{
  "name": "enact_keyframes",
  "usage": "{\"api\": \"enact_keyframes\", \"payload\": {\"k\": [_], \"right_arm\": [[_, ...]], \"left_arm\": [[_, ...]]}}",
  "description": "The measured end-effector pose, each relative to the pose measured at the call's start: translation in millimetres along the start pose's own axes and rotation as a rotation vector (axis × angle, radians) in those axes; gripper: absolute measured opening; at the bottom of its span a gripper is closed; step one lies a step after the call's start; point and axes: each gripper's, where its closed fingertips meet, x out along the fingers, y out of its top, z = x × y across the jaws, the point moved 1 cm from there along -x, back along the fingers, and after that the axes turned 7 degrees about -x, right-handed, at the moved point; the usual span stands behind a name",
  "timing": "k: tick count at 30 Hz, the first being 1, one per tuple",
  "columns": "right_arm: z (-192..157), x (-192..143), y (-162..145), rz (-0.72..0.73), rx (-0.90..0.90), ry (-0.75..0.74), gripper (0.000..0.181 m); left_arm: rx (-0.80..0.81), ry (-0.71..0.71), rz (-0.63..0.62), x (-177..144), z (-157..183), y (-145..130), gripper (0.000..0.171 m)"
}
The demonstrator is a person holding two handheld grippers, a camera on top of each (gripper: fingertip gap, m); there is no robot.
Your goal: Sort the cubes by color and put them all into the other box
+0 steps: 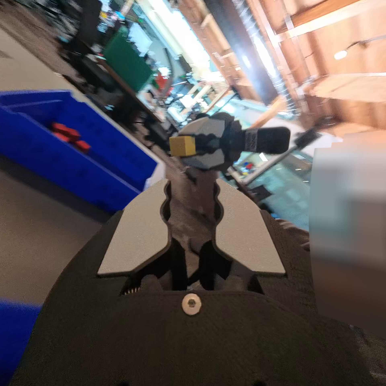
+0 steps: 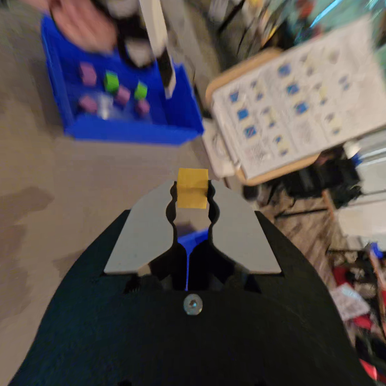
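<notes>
right wrist view: the right gripper (image 2: 192, 193) pinches a yellow cube (image 2: 192, 189) at its fingertips, above a beige table (image 2: 62, 188).
the cube looks small, rigid and light, probably smooth plastic, best held on two flat opposite faces as now. left gripper (image 1: 192, 188) is parted and empty, with the other gripper and cube just ahead. a blue bin (image 2: 133, 129) of purple and green blocks sits well beyond; another blue bin (image 1: 69, 163) holds red blocks (image 1: 66, 133).

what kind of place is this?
Probably a workshop or lab: blue bin of coloured blocks on a table, a printed sheet on a board, cluttered benches behind.
</notes>
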Motion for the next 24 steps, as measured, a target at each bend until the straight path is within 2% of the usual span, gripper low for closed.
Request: {"api": "enact_keyframes", "payload": {"k": [3, 5, 7, 9, 12, 15, 24], "right_arm": [[-19, -13, -88, -0.304, 0.085, 0.215, 0.028], [-50, -16, -137, -0.449, 0.182, 0.411, 0.028], [-75, -10, -175, -0.555, 0.212, 0.531, 0.028], [-92, 1, -198, -0.596, 0.225, 0.602, 0.028], [-112, 16, -212, -0.619, 0.264, 0.701, 0.028], [-123, 28, -218, -0.639, 0.257, 0.748, 0.028], [-133, 39, -213, -0.661, 0.294, 0.804, 0.031]], "left_arm": [[0.068, 0.183, 0.015, -30, -12, -3, 0.038], [0.093, 0.296, 0.001, -48, -21, -7, 0.038], [0.105, 0.436, -0.042, -64, -37, -12, 0.038], [0.113, 0.602, -0.086, -82, -56, -13, 0.039], [0.132, 0.827, -0.132, -105, -77, -14, 0.042], [0.166, 0.966, -0.168, -118, -86, -17, 0.047], [0.177, 1.123, -0.233, -137, -104, -28, 0.047]]}}
